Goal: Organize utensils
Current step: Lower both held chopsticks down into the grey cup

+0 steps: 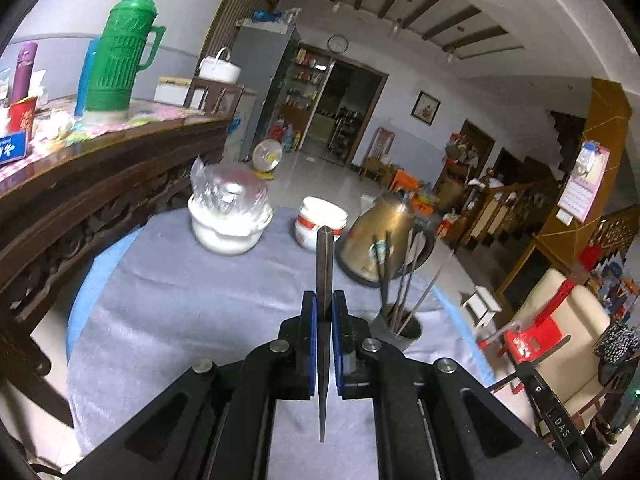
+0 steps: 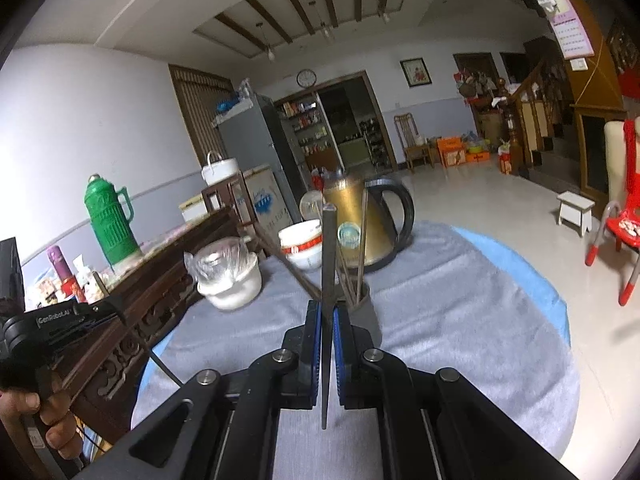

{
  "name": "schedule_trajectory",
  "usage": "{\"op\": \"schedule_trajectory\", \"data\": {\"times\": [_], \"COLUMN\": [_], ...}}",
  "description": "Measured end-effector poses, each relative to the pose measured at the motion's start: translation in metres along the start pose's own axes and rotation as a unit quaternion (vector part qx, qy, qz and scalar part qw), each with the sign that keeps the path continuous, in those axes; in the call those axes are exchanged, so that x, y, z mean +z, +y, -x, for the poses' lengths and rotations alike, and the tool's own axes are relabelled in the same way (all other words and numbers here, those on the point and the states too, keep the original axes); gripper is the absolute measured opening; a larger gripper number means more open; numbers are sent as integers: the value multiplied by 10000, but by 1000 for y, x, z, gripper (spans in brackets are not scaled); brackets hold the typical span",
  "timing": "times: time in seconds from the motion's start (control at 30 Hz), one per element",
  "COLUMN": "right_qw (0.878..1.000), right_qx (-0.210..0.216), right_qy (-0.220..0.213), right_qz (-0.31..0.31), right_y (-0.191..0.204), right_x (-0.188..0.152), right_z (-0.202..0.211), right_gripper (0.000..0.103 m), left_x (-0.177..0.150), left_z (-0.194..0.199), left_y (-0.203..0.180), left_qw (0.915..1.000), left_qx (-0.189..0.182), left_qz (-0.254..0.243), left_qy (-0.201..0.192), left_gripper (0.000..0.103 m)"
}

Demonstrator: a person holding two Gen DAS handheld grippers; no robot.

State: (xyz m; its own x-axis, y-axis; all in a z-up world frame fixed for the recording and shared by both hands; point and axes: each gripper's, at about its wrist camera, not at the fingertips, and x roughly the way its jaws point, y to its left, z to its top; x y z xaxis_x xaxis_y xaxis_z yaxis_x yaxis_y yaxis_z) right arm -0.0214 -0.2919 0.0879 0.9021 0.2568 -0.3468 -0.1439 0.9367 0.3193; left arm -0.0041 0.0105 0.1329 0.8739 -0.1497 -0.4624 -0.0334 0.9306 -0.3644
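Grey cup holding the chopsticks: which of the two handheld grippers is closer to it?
Right, it seems. The right gripper points almost straight at the grey round cup, just beyond its fingertips; the left gripper has the cup off to its right side.

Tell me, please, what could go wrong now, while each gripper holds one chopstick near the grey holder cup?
1. The grey round holder cup is already crowded with leaning dark chopsticks; a new one may knock them or tip the cup.
2. Each long dark chopstick is pinched mid-length, so it may pivot or slip.
3. The gold electric kettle stands right behind and may be struck.
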Motion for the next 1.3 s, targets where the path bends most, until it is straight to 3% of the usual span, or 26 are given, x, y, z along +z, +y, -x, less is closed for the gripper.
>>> {"op": "schedule_trajectory", "data": {"times": [0.3, 0.7, 0.87, 1.1, 1.3], "right_qw": [10000, 9998, 9995, 9977, 9966], "right_qx": [37, 33, -10, -92, -153], "right_qy": [-15, -77, -199, -646, -770], "right_qz": [56, 206, 251, 188, 257], "right_y": [2, 14, 13, 8, 8], "right_x": [11, 19, 28, 60, 81], "right_z": [-6, -7, -7, -2, -27], "right_gripper": [6, 6, 6, 6, 6], "left_x": [4, 6, 12, 44, 63], "left_z": [-23, -28, -23, -15, -39], "left_y": [-9, 0, 1, -15, -41], "left_qw": [9981, 9971, 9992, 9975, 9950], "left_qx": [520, 627, 298, -641, -902], "left_qz": [-255, -270, -118, 189, 194], "left_qy": [228, 346, 228, -239, -393], "left_gripper": [7, 7, 7, 7, 7]}}
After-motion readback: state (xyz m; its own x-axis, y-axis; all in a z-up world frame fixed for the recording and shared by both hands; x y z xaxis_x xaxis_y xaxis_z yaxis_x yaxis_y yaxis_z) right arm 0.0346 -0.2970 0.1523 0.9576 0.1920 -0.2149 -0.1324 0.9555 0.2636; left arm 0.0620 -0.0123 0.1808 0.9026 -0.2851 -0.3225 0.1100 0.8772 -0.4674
